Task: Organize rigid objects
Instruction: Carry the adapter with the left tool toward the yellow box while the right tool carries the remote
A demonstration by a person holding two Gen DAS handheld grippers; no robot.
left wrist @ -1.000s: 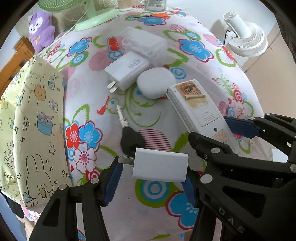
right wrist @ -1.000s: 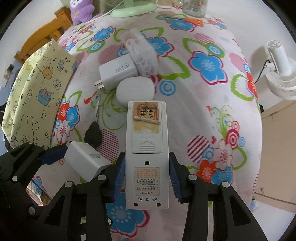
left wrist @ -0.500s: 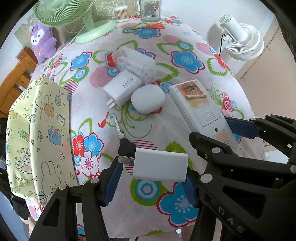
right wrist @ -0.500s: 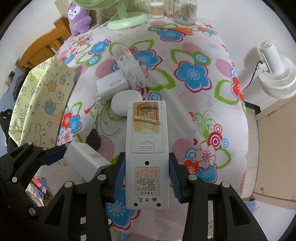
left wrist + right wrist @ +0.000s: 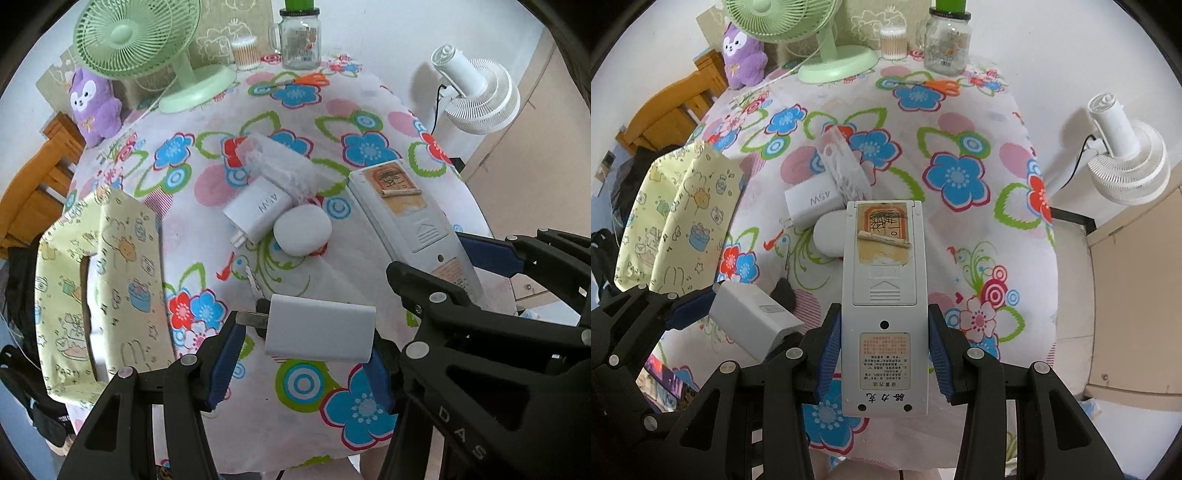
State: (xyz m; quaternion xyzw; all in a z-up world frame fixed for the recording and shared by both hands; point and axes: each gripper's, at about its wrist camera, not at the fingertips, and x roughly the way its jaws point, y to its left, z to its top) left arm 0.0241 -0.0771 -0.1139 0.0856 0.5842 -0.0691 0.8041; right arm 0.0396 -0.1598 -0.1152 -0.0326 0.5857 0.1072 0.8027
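My left gripper [image 5: 304, 341] is shut on a white charger block [image 5: 319, 334] and holds it above the flowered table; it also shows in the right wrist view [image 5: 753, 319]. My right gripper [image 5: 884, 350] is shut on a grey remote control [image 5: 884, 295], back side up, also seen in the left wrist view [image 5: 410, 225]. On the table lie a white 45W charger [image 5: 258, 210], a white oval case [image 5: 302, 230], a clear plastic packet [image 5: 280, 162] and a black car key [image 5: 785, 291], partly hidden by the held charger.
A yellow patterned fabric box [image 5: 99, 280] stands at the table's left edge. At the back are a green fan [image 5: 147, 48], a purple plush toy [image 5: 96, 105], a glass jar [image 5: 300, 38], a cotton swab pot [image 5: 243, 53] and orange scissors [image 5: 303, 79]. A white fan [image 5: 476, 96] stands on the right.
Both grippers have risen and pulled back from the table with the charger and the remote still held; more of the table's far end shows.
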